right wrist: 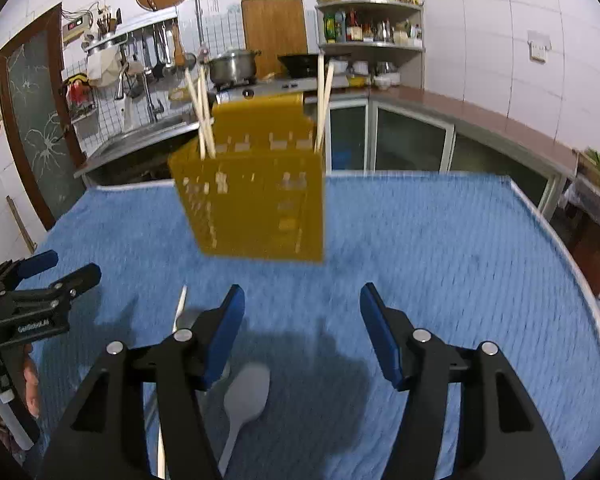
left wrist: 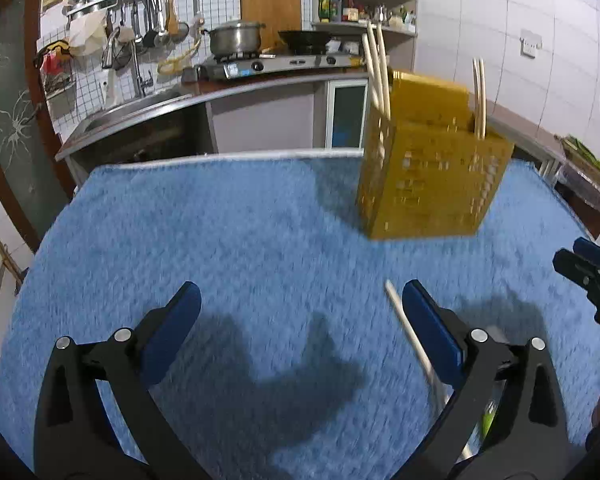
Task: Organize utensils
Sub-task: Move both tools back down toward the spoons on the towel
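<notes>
A yellow perforated utensil holder (left wrist: 428, 168) (right wrist: 256, 200) stands on the blue towel-covered table (left wrist: 240, 220) (right wrist: 440, 248), with pale chopsticks (left wrist: 376, 68) (right wrist: 202, 112) sticking up at both of its ends. My left gripper (left wrist: 300, 300) is open over bare towel, nothing between its blue pads. One loose chopstick (left wrist: 410, 336) (right wrist: 180, 304) lies just inside its right finger. My right gripper (right wrist: 302, 304) is open too, and a grey spoon (right wrist: 246, 396) lies on the towel below and between its fingers, untouched. Each gripper shows at the edge of the other's view: the right gripper (left wrist: 592, 276), the left gripper (right wrist: 48, 280).
Behind the table runs a kitchen counter with a sink (left wrist: 140, 108), a gas stove with a steel pot (left wrist: 234, 36) and a black wok (left wrist: 304, 38), and a corner shelf of bottles (right wrist: 364, 28). A person's hand (right wrist: 28, 388) shows at the left edge.
</notes>
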Tool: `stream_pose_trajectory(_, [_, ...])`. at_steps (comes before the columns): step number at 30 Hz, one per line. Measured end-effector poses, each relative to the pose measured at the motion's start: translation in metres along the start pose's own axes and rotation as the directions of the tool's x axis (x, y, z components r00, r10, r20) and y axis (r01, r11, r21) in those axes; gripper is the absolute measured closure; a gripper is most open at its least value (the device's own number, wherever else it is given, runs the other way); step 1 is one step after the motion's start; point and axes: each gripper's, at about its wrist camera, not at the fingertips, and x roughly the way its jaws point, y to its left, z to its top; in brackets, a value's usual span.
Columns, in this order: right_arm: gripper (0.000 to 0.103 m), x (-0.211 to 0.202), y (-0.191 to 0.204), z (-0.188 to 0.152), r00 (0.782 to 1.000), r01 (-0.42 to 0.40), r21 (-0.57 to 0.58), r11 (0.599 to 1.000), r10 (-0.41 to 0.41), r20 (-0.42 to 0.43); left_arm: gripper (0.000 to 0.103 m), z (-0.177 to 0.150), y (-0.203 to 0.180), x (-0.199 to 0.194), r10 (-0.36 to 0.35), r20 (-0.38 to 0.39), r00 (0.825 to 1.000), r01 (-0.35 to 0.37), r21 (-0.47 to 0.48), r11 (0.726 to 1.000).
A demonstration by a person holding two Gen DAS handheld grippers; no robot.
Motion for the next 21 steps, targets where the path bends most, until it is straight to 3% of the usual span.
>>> stream_pose_trajectory(11, [0.043, -0.004, 0.005, -0.066, 0.997, 0.012, 0.031, 0.999, -0.01, -0.075, 0.006, -0.047, -0.002, -0.006, 0.054, -0.049, 0.997, -0.052, 0.038, 0.998])
stream_pose_trajectory(18, [0.044, 0.003, 0.022, -0.078, 0.992, -0.002, 0.032, 0.999, 0.006, -0.129, 0.006, -0.059, 0.006, -0.004, 0.039, -0.093, 0.995, -0.039, 0.01, 0.999])
stream_pose_trajectory(21, [0.055, 0.008, 0.029, -0.08, 0.987, -0.016, 0.024, 1.0, 0.019, -0.162, 0.006, -0.06, 0.006, -0.003, 0.028, -0.097, 0.995, -0.028, 0.001, 1.0])
